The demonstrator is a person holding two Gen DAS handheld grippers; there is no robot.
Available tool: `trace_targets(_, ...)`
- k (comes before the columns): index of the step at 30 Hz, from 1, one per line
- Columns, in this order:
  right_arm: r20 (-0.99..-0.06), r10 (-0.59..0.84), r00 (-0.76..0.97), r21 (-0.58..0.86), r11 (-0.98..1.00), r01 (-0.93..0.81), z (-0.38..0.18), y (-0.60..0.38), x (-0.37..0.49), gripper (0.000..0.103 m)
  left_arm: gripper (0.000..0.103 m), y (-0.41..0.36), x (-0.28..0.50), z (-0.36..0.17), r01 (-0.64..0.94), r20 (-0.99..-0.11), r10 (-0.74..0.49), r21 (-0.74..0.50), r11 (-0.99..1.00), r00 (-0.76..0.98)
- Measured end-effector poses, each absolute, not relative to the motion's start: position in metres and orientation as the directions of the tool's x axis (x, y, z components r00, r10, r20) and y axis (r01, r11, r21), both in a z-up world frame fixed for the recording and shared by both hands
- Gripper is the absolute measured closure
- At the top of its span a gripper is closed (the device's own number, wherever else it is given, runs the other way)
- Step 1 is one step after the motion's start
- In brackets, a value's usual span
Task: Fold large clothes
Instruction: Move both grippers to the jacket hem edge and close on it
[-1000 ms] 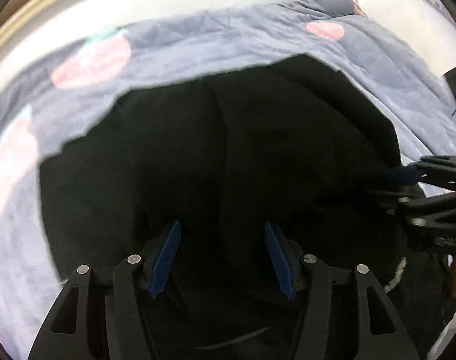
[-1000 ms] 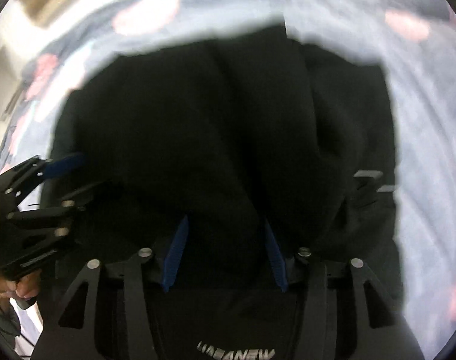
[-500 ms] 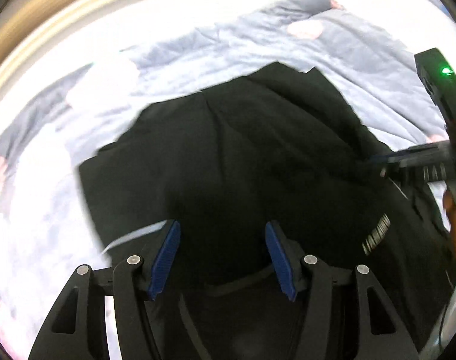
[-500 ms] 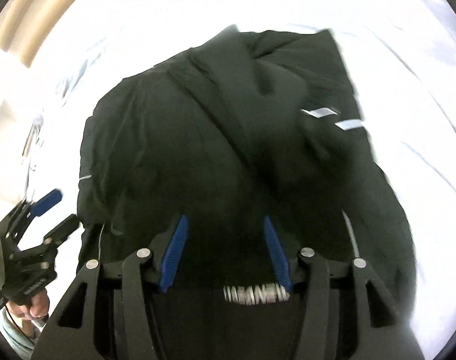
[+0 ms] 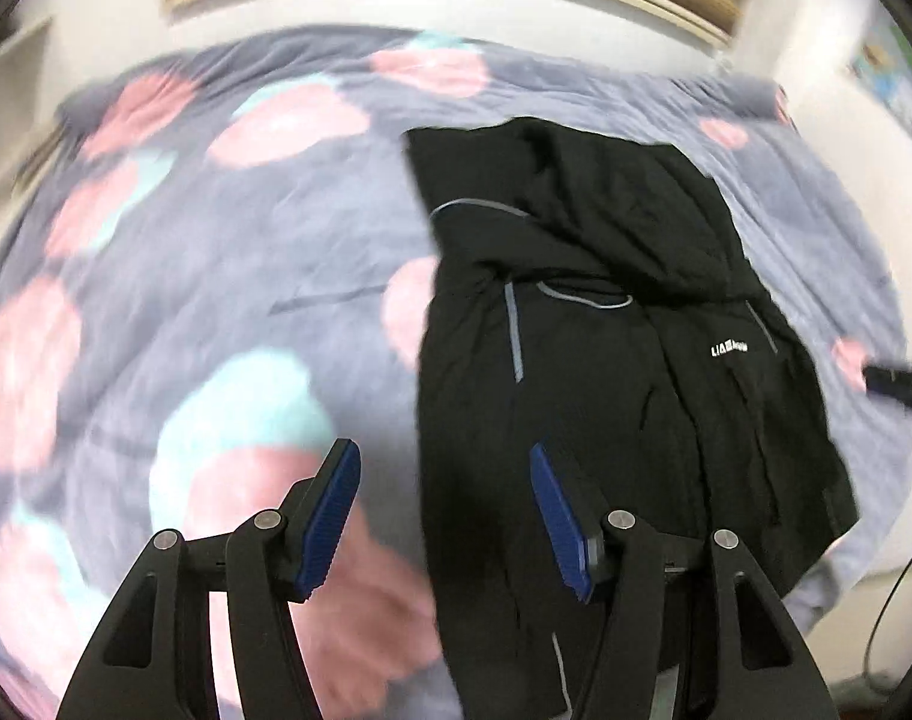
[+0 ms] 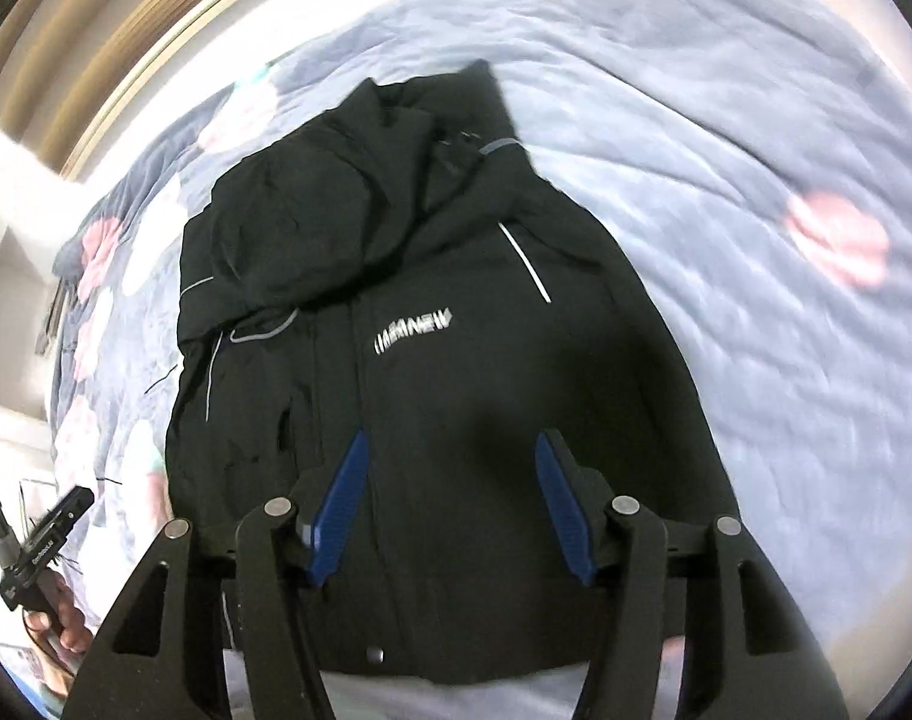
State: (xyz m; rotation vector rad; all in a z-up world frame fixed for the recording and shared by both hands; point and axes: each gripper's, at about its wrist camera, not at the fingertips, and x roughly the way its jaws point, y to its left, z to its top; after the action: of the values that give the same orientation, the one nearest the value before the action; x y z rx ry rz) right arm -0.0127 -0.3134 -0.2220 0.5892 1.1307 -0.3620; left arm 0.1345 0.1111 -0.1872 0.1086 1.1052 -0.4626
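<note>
— One black jacket [image 5: 606, 360] in the left wrist view?
— Yes, lying on the blue fruit-print blanket [image 5: 216, 300], toward its right side, long axis running away from the camera, hood at the far end. Left gripper [image 5: 444, 516] spread wide, holding nothing.
— Right wrist view?
— Same single jacket [image 6: 456, 390], hem at the blanket's near edge [image 6: 756, 150], hood far. Right gripper [image 6: 450, 504] wide apart above it, holding nothing.

The blanket [image 5: 228, 276] was smeared by motion blur in the left wrist view, its pink and teal patches without clear outlines. The jacket [image 5: 606, 360] ran out of view near the bottom edge behind the left gripper [image 5: 444, 516]. The jacket's white lettering [image 6: 413, 330] was streaked and unreadable.
</note>
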Motion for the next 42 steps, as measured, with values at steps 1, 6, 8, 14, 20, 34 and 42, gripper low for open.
trace_targets(1, -0.919, 0.022, 0.394, 0.259, 0.786, 0.561, -0.221, -0.31, -0.022, 0.043, 0.042, 0.12, 0.13, -0.188, 0.394, -0.878, -0.31, -0.156, 0.906, 0.365)
trace_targets(6, -0.929, -0.015, 0.369, 0.22, 0.779, 0.587, -0.217, -0.29, -0.063, 0.043, 0.042, 0.14, 0.114, -0.193, 0.377, -0.865, -0.353, -0.212, 0.902, 0.357)
trace_targets(8, -0.934, -0.03, 0.356, 0.203, 0.775, 0.598, -0.216, -0.282, -0.079, 0.043, 0.042, 0.142, 0.109, -0.197, 0.386, -0.866, -0.362, -0.221, 0.895, 0.345)
trace_targets(14, -0.943, -0.053, 0.329, 0.186, 0.734, 0.653, -0.221, -0.273, -0.122, 0.042, 0.042, 0.143, 0.099, -0.212, 0.427, -0.873, -0.387, -0.24, 0.872, 0.297)
trace_targets(20, -0.955, -0.068, 0.287, 0.162, 0.692, 0.704, -0.238, -0.278, -0.153, 0.042, 0.042, 0.139, 0.08, -0.236, 0.474, -0.907, -0.352, -0.211, 0.855, 0.231)
trace_targets(34, -0.982, -0.053, 0.18, 0.089, 0.715, 0.694, -0.297, -0.365, -0.143, 0.042, 0.042, 0.146, 0.065, -0.292, 0.316, -0.91, -0.409, -0.37, 0.874, 0.066)
trace_targets(42, -0.992, 0.043, 0.118, 0.108, 0.77, 0.629, -0.349, -0.399, -0.128, 0.042, 0.042, 0.155, 0.059, -0.329, 0.123, -0.9, -0.435, -0.43, 0.894, 0.01)
